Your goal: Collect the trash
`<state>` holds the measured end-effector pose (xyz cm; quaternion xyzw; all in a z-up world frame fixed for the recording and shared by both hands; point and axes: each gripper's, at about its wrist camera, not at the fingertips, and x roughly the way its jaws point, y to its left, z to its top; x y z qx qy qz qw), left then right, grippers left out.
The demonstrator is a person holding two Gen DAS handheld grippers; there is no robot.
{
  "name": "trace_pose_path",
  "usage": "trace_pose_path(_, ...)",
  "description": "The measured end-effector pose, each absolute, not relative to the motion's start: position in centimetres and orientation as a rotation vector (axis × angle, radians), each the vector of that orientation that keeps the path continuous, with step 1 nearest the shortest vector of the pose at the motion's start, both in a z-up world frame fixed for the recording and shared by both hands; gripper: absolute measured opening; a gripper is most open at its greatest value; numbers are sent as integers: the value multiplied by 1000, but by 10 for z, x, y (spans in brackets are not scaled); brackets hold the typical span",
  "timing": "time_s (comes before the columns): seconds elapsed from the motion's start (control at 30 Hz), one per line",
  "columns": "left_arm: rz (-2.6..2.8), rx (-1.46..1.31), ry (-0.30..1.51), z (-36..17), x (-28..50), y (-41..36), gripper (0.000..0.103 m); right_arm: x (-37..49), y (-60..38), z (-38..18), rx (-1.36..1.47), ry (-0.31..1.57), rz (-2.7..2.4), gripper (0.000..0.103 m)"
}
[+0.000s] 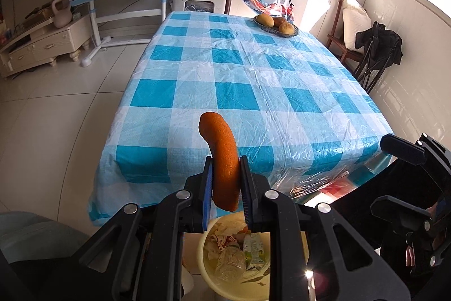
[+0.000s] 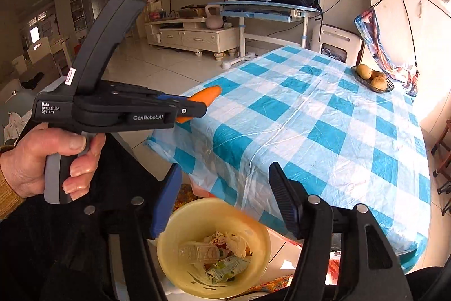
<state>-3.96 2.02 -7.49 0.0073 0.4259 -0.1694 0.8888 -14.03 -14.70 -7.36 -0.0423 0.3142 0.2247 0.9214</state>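
orange curved foam stick [image 1: 222, 160] clamped upright, above the bin. yellow bin [image 2: 197, 219] on the floor by the table edge holds a clear bottle [image 2: 198, 254], green carton [image 2: 228, 267], crumpled wrappers.

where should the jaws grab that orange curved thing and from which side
Grip the straight lower half of the orange curved piece, across its narrow width, coming in from its cut bottom end. The top bends sideways and would slip. The left gripper holds it just so.
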Motion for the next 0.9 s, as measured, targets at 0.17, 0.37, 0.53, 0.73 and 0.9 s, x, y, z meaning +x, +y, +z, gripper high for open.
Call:
trace_pose_path(0.17, -393, 38, 989, -97, -50, 8, 17, -131, -178, -63, 42, 588, 365, 67)
trace_pose_path(0.37, -444, 97, 1131, -124, -70, -7, 18, -126, -198, -60, 131, 575, 325, 68)
trace_pose_path(0.53, -438, 237, 1158, -136, -84, -26, 39, -126, -197, -60, 123, 570, 317, 74)
trace_pose_path(0.73, -315, 227, 972, -102, -84, -21, 78, -124, -201, -62, 117, 566, 265, 82)
trace_pose_path(0.9, -214, 165, 800, -62, -78, -13, 93, -123, -202, -64, 93, 574, 230, 86)
